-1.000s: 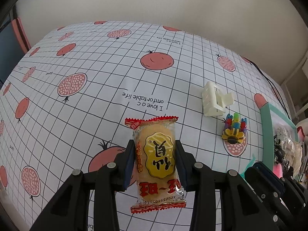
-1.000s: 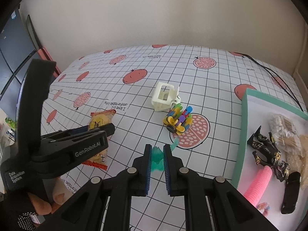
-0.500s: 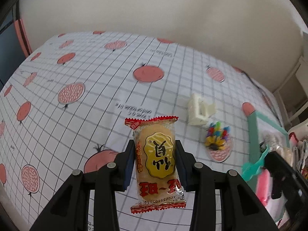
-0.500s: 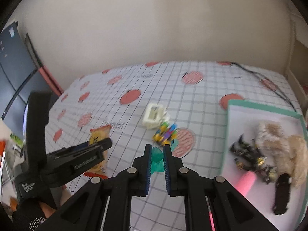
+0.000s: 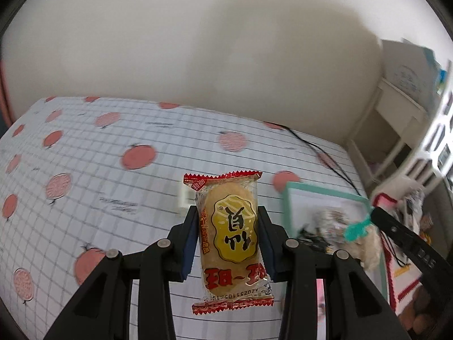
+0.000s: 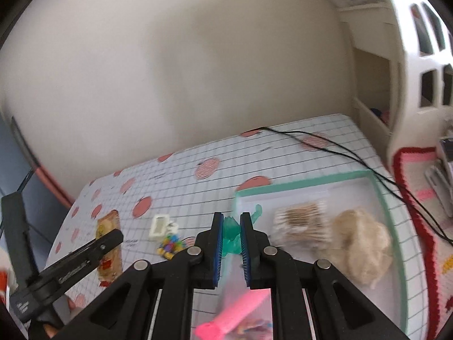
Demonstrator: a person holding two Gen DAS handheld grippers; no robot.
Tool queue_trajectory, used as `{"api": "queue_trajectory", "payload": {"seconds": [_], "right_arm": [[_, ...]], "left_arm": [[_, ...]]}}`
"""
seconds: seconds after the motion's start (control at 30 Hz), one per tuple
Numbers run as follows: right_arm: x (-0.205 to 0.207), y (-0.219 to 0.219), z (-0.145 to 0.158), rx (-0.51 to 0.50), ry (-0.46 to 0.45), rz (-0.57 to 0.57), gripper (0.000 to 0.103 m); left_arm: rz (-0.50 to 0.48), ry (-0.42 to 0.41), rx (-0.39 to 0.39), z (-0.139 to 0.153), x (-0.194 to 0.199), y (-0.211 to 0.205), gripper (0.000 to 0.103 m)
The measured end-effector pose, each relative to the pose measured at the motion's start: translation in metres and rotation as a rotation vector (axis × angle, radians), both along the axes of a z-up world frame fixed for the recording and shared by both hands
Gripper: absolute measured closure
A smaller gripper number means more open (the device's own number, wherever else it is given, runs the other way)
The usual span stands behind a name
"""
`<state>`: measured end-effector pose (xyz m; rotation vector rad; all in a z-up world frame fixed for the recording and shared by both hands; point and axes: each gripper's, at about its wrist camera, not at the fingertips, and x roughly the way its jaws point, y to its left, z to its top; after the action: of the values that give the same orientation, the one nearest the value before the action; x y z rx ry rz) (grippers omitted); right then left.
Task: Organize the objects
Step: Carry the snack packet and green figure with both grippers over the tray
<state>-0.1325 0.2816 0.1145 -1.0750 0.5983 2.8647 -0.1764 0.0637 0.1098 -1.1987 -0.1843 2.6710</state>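
Two black two-finger grippers, left [image 5: 228, 235] and right [image 6: 232, 240]; one yellow rice-cracker packet with red ends [image 5: 230, 235]; one translucent green plastic clip [image 6: 231, 236]; one teal-rimmed white tray [image 6: 393, 218]; one cream plastic clip [image 6: 160, 225]; one multicoloured small clip cluster [image 6: 170, 245]; one pink tube [image 6: 235, 316]; one beige fluffy lump [image 6: 359, 243]

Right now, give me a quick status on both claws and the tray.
Left claw shut on rice cracker packet, held above the tablecloth. Right claw shut on teal clip, over the tray edge. Nothing blocking the tray.
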Motion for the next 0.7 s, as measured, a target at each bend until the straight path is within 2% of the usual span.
{"api": "queue_trajectory", "payload": {"seconds": [0.2,0.4,0.7], "right_arm": [[0.005,0.037,-0.013,-0.003,-0.033,-0.079,0.091],[0.012,0.061,-0.030,0.013,-0.064,-0.133,0.091],[0.010,0.087,-0.047,0.031,-0.096,-0.188,0.091]], "left_arm": [[-0.067,0.012,-0.013,-0.001,0.002,0.031,0.062],[-0.102,0.023,-0.065,-0.009,-0.005,0.050,0.062],[-0.152,0.017,-0.064,-0.018,-0.018,0.076,0.062]]}}
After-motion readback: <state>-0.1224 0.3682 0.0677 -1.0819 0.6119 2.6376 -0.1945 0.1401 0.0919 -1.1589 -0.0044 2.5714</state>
